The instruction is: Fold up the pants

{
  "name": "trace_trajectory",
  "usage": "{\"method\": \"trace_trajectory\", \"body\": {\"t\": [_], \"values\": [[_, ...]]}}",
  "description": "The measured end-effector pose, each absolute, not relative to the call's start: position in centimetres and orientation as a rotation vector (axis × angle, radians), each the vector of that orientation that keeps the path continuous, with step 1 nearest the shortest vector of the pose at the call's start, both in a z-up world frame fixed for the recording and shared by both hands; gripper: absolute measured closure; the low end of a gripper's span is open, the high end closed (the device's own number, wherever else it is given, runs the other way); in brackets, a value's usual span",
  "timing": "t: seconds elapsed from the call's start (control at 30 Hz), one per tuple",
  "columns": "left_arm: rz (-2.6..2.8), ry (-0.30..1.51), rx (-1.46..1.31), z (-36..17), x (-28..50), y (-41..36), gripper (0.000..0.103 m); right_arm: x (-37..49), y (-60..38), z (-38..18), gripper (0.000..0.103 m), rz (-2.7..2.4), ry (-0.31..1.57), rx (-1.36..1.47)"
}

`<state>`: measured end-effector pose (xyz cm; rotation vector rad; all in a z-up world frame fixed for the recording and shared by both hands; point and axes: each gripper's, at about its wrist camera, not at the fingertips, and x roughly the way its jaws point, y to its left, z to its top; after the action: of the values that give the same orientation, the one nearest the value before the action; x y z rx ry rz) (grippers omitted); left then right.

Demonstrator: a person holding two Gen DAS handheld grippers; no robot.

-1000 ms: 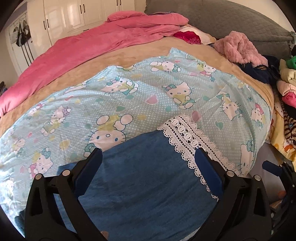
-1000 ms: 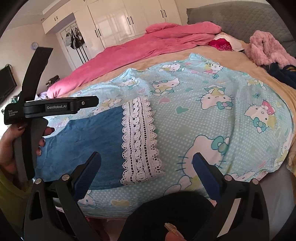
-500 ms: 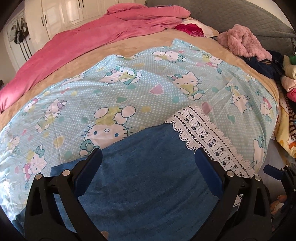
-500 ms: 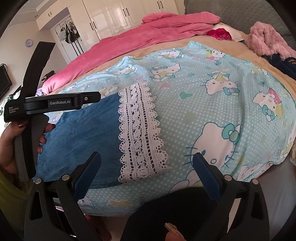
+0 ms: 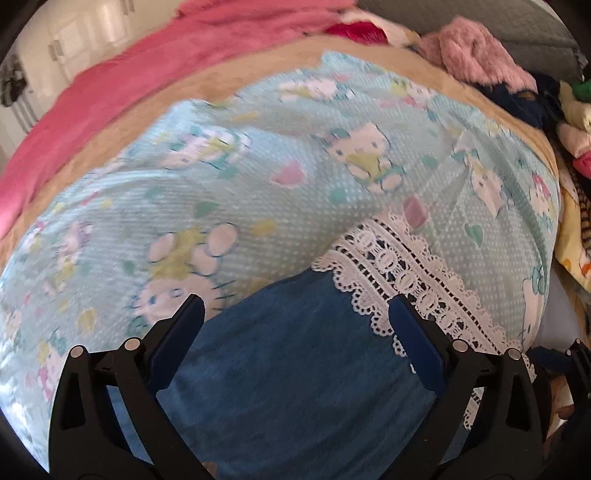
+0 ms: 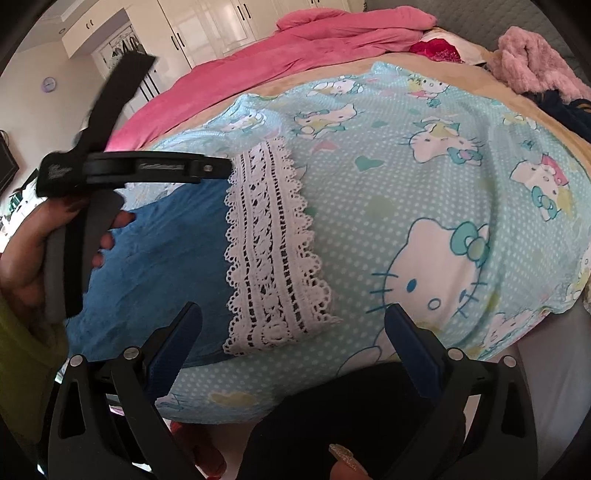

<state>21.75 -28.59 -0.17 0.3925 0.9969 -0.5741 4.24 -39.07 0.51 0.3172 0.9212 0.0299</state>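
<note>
Blue denim pants [image 5: 295,369] with a white lace hem [image 5: 399,273] lie flat on a light blue cartoon-cat sheet [image 5: 258,177]. My left gripper [image 5: 295,328] hovers open over the denim, nothing between its fingers. In the right wrist view the same pants [image 6: 159,258] and lace hem [image 6: 269,251] lie near the bed's front edge. My right gripper [image 6: 291,332] stands open just in front of the lace hem's near end. A hand holds the left gripper's body [image 6: 122,170] above the denim at the left.
A pink blanket [image 6: 295,48] covers the far side of the bed. A fluffy pink garment [image 6: 535,62] and dark clothes [image 5: 535,99] pile up at the right. White wardrobes [image 6: 207,26] stand behind. A dark-clothed leg [image 6: 351,413] is just below the bed edge.
Both grippers have moved forward and lower toward the pants. The left gripper has swung out over the denim toward the lace hem; its view is motion-blurred.
</note>
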Motion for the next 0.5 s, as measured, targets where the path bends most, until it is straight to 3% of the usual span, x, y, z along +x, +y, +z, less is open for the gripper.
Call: {"method": "trace_trajectory", "body": {"t": [0.3,0.37,0.5], "values": [[-0.612,1.010,0.364,-1.7,23.4,-28.7,0.010,5.1,-38.4,0.3,0.006,0.096,0.930,0.350],[-0.641,1.019,0.342,-2.1,23.4,-28.6,0.016,5.2,-38.1,0.5,0.027,0.123,0.918,0.357],[-0.703,1.049,0.276,-2.6,23.8,-28.5,0.031,5.6,-38.6,0.3,0.027,0.103,0.914,0.378]]}}
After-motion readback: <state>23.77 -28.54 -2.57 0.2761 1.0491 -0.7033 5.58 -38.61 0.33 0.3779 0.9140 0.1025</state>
